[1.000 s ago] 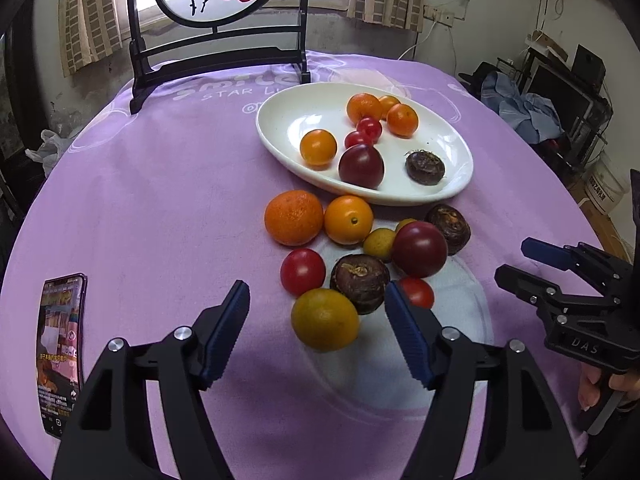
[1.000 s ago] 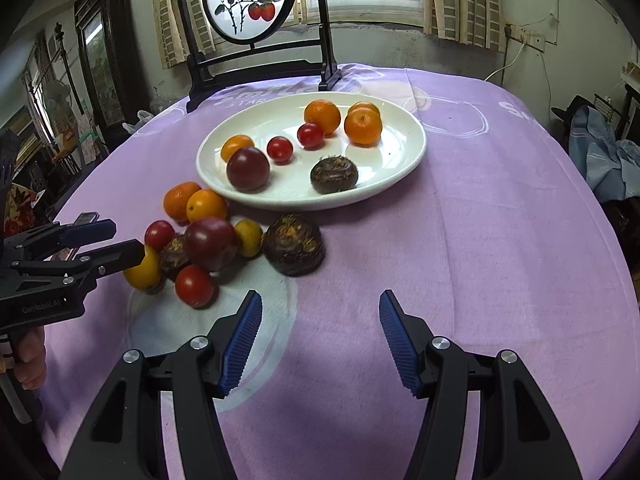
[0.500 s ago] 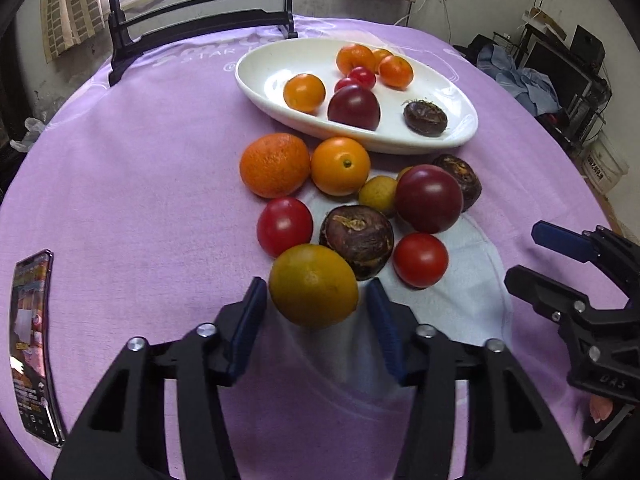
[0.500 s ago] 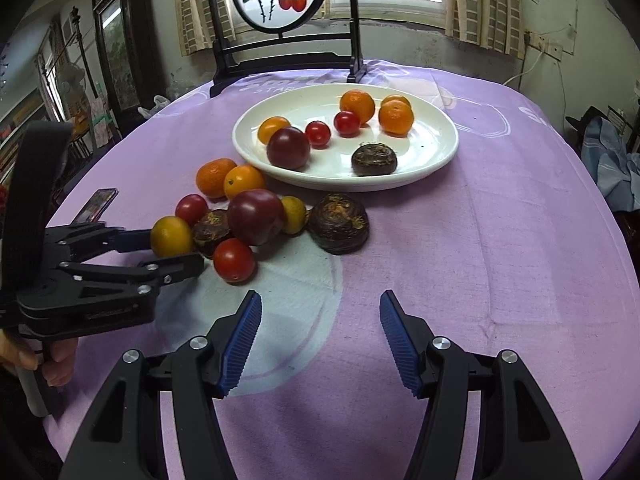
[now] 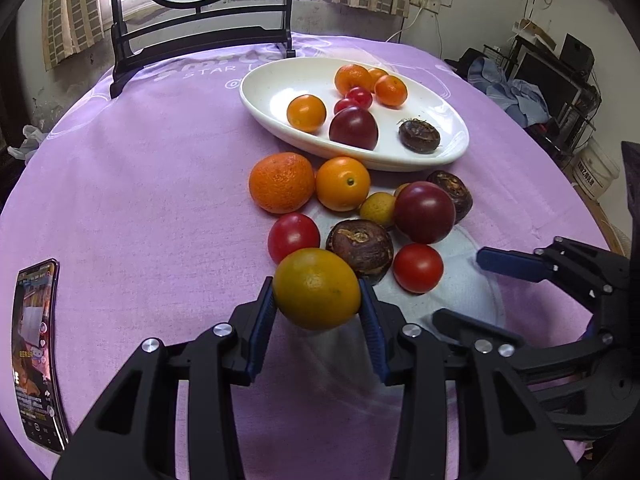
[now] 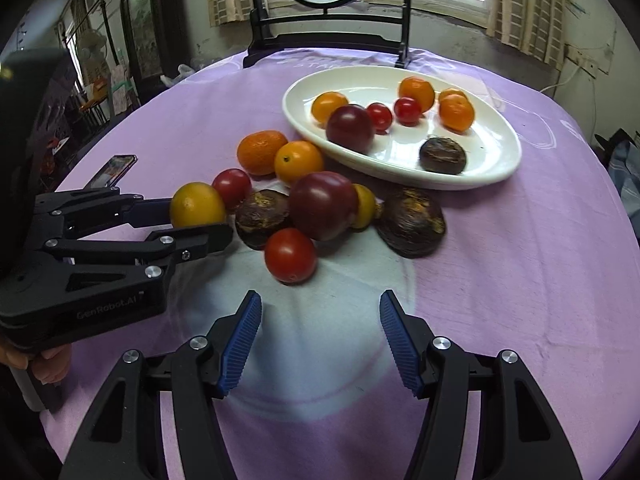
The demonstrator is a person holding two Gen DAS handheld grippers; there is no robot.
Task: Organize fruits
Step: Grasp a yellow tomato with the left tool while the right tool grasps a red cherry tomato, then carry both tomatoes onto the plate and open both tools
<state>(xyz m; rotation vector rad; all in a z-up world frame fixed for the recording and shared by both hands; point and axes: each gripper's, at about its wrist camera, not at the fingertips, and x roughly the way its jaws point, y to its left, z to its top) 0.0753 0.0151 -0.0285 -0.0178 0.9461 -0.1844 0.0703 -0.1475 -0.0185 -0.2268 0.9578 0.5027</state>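
My left gripper [image 5: 317, 294] is shut on a yellow-orange citrus fruit [image 5: 316, 288], just above the purple cloth; it also shows in the right wrist view [image 6: 197, 207]. A pile of loose fruit lies beyond it: a red tomato [image 5: 293, 237], a brown water chestnut [image 5: 360, 246], a small red tomato [image 5: 417, 268], a dark plum [image 5: 424, 212] and two oranges [image 5: 282, 182]. The white oval plate [image 5: 272, 92] holds several fruits. My right gripper [image 6: 320, 320] is open and empty, near the small red tomato [image 6: 290, 255].
A phone [image 5: 36, 354] lies on the cloth at the left. A black stand with a round painted panel [image 5: 200, 36] is at the table's far edge. The right gripper's body [image 5: 560, 276] is at the right of the pile.
My left gripper has closed around the yellow-orange citrus fruit. My right gripper has moved closer to the fruit pile and stays open.
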